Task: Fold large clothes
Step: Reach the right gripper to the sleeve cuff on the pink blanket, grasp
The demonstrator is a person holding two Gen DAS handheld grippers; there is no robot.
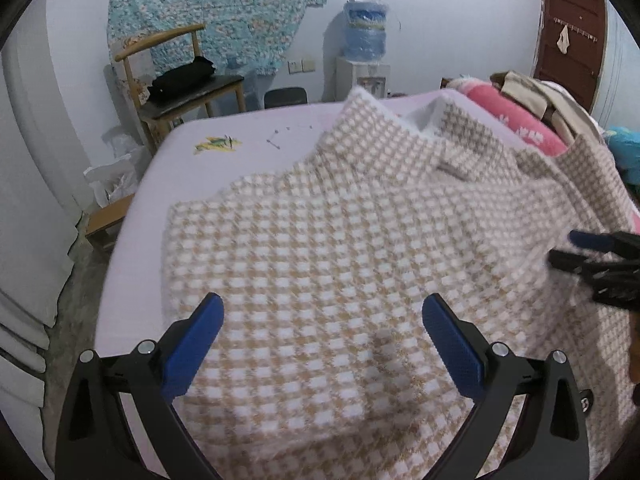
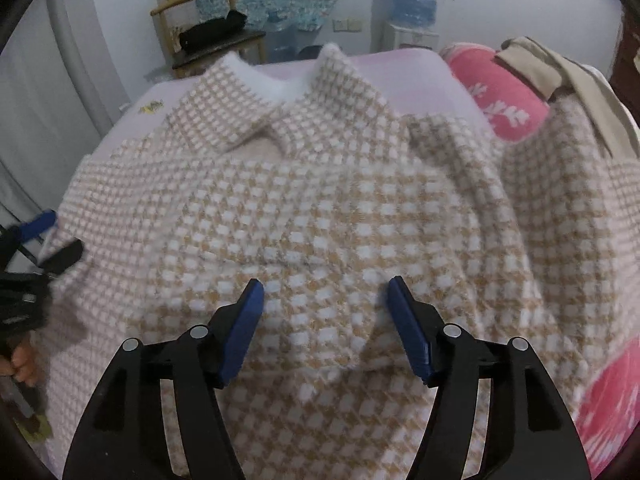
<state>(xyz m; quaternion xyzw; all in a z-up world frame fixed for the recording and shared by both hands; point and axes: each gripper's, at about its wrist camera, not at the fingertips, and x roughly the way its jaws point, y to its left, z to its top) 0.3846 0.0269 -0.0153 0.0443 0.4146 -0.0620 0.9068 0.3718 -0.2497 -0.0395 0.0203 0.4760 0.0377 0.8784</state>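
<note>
A large fuzzy coat (image 1: 340, 220) in a tan and white check lies spread on a bed with a lilac sheet (image 1: 224, 128), its collar (image 2: 280, 100) towards the far side. My left gripper (image 1: 322, 312) hovers open over the coat's near left part, with nothing pressed between its blue pads. My right gripper (image 2: 326, 284) is open as well, just above a raised fold in the coat's middle (image 2: 320, 208); the cloth shows between the fingers, but they do not pinch it. Each gripper shows at the edge of the other's view: the right gripper (image 1: 566, 247) and the left gripper (image 2: 56, 236).
A pink blanket (image 2: 496, 92) and beige clothes (image 2: 568, 80) are piled at the bed's far right. Beyond the bed stand a wooden chair (image 1: 176, 80) with a black bag, a water dispenser (image 1: 364, 40) and a brown door (image 1: 568, 36). White panels (image 1: 28, 200) lean at the left.
</note>
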